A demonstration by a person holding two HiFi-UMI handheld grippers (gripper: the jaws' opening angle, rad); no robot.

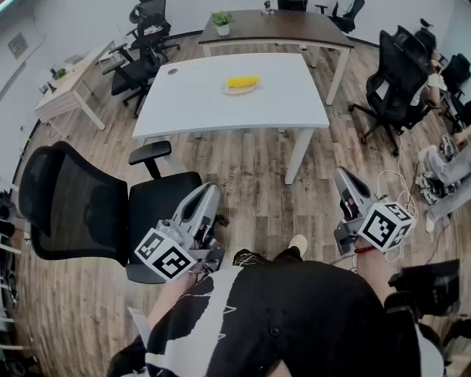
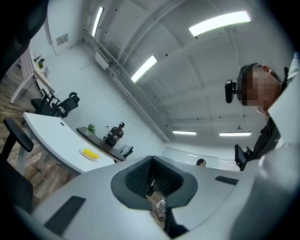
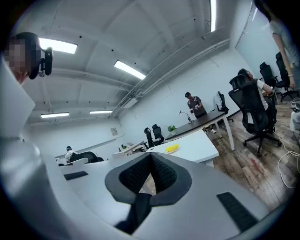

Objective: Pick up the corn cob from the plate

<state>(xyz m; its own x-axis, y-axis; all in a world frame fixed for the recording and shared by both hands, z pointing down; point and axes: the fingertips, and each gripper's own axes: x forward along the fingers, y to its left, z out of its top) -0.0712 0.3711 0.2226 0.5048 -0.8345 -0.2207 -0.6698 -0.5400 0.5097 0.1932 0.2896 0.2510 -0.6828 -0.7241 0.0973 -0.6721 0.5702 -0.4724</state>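
Observation:
A yellow corn cob [image 1: 243, 82] lies on a small plate [image 1: 232, 90] on the white table [image 1: 221, 103], far ahead of me. It also shows small in the left gripper view, corn cob [image 2: 90, 153], and in the right gripper view, corn cob [image 3: 172, 148]. My left gripper [image 1: 208, 193] is held low near my body, over the seat of a black chair, shut and empty. My right gripper [image 1: 344, 179] is off to the right above the wooden floor, also shut with nothing in it. Both are well short of the table. Their jaws meet in both gripper views, left gripper [image 2: 152, 176] and right gripper [image 3: 151, 176].
A black mesh office chair [image 1: 81, 206] stands just left of me. Behind the white table is a dark desk [image 1: 276, 28] with a potted plant [image 1: 221, 21], and a person [image 3: 193, 104] stands there. More black chairs [image 1: 401, 81] and a seated person [image 1: 445, 166] are at the right.

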